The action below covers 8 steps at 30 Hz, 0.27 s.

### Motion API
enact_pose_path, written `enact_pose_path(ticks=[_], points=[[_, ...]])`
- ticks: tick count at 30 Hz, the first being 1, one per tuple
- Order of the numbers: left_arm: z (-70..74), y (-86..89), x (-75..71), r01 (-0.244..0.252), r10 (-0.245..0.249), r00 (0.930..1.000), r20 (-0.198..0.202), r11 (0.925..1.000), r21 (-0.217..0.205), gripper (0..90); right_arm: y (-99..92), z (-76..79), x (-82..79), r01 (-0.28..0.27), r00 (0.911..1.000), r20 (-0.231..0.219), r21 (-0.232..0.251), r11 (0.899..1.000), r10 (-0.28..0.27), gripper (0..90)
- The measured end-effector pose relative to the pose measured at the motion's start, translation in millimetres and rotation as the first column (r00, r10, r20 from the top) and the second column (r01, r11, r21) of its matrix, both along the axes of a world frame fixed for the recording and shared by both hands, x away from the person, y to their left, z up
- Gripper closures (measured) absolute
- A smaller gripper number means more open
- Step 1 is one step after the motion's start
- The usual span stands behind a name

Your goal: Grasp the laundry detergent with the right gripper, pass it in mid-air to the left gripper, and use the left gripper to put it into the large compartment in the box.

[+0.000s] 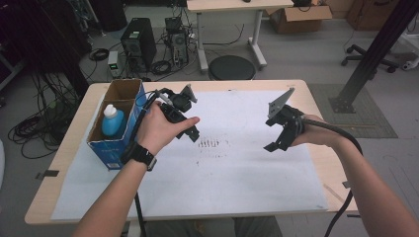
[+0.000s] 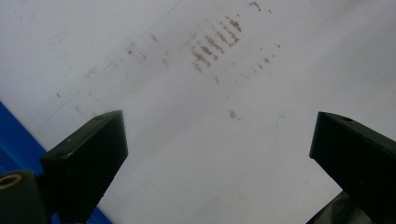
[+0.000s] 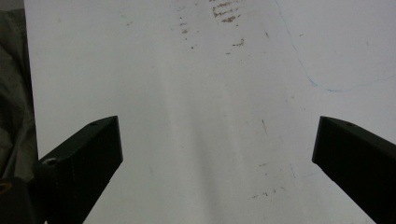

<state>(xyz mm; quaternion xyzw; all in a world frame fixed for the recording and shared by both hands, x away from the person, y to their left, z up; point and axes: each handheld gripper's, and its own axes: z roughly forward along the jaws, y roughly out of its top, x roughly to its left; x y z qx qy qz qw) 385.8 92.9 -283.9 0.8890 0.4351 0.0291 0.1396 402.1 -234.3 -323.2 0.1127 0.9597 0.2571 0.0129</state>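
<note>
Both sets of jaws gape wide, nothing between them: left gripper [image 1: 190, 132] and right gripper [image 1: 276, 143] hover over the stained white paper sheet [image 1: 232, 168] on the counter. The blue plastic bottle [image 1: 112, 122] stands in the blue cardboard box [image 1: 111, 148], just beside the left hand [image 1: 158, 129].

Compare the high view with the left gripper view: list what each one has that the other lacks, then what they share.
High view alone: the blue bottle standing inside the open cardboard box at the table's left, both hands with their claws, left claw and right claw, plus the wooden table edge and the floor clutter beyond. Left gripper view alone: a close look between that claw's two black jaws, wide apart with nothing between them. Shared: the white paper sheet and its brown smudge marks.
</note>
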Motion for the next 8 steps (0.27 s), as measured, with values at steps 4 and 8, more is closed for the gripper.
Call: enact_pose_path(ticks=[4,8], points=[[0.0,0.7,-0.3,-0.001,0.001,1.0,0.001,1.0,-0.001,4.9,-0.4,0.3,-0.5,0.0,1.0,0.0,0.003,1.0,0.0,1.5],[-0.1,1.0,-1.0,0.005,-0.005,1.0,-0.003,1.0,-0.003,4.8,-0.8,-0.5,-0.7,0.001,1.0,0.0,-0.002,1.0,-0.001,1.5]])
